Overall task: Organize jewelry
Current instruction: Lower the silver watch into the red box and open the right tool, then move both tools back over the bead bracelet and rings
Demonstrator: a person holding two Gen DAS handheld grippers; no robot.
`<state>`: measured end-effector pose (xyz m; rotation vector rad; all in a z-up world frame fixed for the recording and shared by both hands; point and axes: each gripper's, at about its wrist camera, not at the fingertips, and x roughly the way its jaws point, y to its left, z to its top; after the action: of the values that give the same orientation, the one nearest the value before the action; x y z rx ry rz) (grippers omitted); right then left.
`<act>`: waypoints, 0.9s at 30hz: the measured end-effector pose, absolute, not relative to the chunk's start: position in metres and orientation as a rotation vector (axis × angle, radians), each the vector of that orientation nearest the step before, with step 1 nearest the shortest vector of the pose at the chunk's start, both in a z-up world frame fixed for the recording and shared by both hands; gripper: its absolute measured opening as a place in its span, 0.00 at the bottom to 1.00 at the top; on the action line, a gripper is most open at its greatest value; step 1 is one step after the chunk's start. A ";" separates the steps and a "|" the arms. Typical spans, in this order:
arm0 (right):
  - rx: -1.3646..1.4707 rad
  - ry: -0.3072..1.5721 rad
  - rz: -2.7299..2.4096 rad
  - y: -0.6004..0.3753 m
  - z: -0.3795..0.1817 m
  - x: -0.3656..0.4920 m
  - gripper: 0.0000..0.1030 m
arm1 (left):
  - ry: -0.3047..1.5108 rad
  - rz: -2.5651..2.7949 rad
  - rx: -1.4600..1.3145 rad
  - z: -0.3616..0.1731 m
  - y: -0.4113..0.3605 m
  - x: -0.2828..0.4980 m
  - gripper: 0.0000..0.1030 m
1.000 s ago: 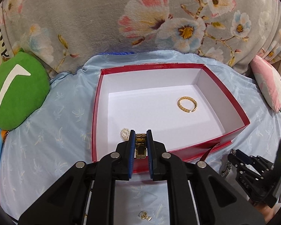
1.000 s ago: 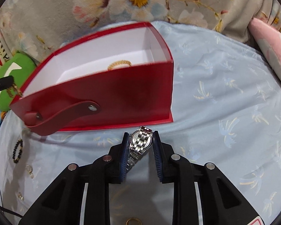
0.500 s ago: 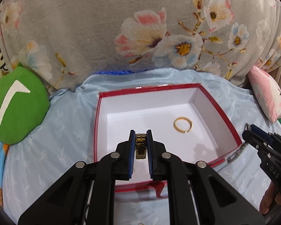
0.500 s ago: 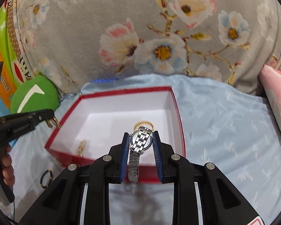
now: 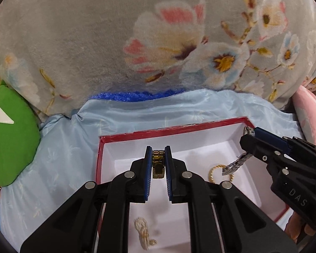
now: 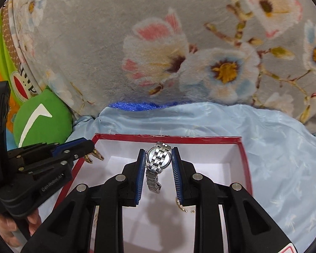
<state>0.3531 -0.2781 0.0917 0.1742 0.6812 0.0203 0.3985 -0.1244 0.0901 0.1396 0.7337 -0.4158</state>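
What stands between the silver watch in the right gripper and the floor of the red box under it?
Nothing visible does. The right gripper holds the silver watch above bare white floor of the red box; the gold ring lies off to the side.

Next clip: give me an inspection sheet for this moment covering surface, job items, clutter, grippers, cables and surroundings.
Surface: light blue cloth, wrinkled.
Job's things: red box, open, white inside; gold bangle and pale bead strand lie in it.
Clutter: nothing seen.
Grippers: left gripper shut on gold watch over the box; right gripper shut on silver watch, band hanging down, also over the box.
Cables: nothing seen.
Surroundings: floral grey blanket behind, green cushion left, pink cushion right.
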 end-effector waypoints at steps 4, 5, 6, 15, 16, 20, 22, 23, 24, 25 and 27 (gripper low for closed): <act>0.130 0.715 0.009 -0.271 0.077 0.377 0.23 | 0.768 -0.388 0.183 0.067 -0.132 0.420 0.11; 0.119 0.722 0.008 -0.270 0.074 0.382 0.23 | 0.769 -0.384 0.185 0.064 -0.132 0.423 0.11; 0.110 0.727 0.011 -0.269 0.071 0.385 0.24 | 0.765 -0.385 0.181 0.061 -0.132 0.426 0.12; 0.081 0.613 0.002 -0.268 0.085 0.363 0.42 | 0.668 -0.315 0.161 0.074 -0.122 0.420 0.59; 0.086 0.599 0.006 -0.269 0.088 0.354 0.42 | 0.657 -0.316 0.162 0.077 -0.120 0.414 0.59; 0.074 0.550 0.018 -0.268 0.096 0.309 0.42 | 0.614 -0.303 0.155 0.089 -0.103 0.384 0.59; 0.067 0.529 0.030 -0.266 0.099 0.279 0.42 | 0.603 -0.292 0.139 0.094 -0.089 0.363 0.62; 0.065 0.520 0.034 -0.265 0.100 0.262 0.42 | 0.605 -0.293 0.127 0.095 -0.080 0.351 0.63; 0.063 0.510 0.033 -0.264 0.100 0.244 0.43 | 0.610 -0.291 0.117 0.096 -0.074 0.341 0.67; 0.065 0.503 0.036 -0.262 0.100 0.225 0.46 | 0.620 -0.293 0.100 0.096 -0.064 0.328 0.67; 0.076 0.506 0.054 -0.260 0.098 0.191 0.48 | 0.648 -0.303 0.072 0.093 -0.047 0.305 0.67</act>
<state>0.1909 -0.2598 0.0982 0.0764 0.5059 0.0537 0.3048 -0.0467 0.0932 0.0719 0.6482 -0.3032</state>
